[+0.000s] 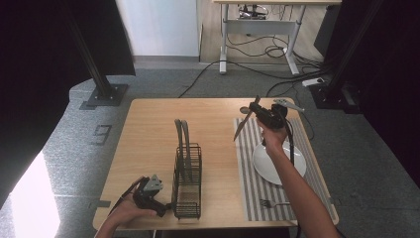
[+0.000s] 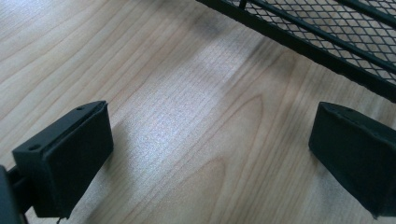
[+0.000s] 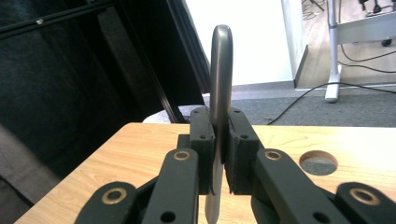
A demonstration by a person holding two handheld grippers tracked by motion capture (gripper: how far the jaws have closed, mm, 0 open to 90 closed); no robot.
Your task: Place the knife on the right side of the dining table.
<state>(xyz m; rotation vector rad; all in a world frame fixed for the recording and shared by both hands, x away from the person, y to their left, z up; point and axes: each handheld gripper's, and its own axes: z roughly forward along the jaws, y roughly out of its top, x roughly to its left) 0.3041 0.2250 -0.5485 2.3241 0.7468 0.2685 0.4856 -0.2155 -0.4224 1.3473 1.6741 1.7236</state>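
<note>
Knife point(image 3: 220, 93) clamped between right gripper point(image 3: 219, 154) fingers | left gripper point(image 2: 210, 154) spread

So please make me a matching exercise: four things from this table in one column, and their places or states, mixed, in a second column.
Things:
1. knife
2. fork
3. plate
4. left claw

Places or states:
A. open, low over the bare table beside the black wire rack
B. lying on the striped mat's near end
C. clamped in the right claw, lifted above the table
D. resting on the mat, under the right forearm

Pairs: 1-C, 2-B, 3-D, 4-A
</note>
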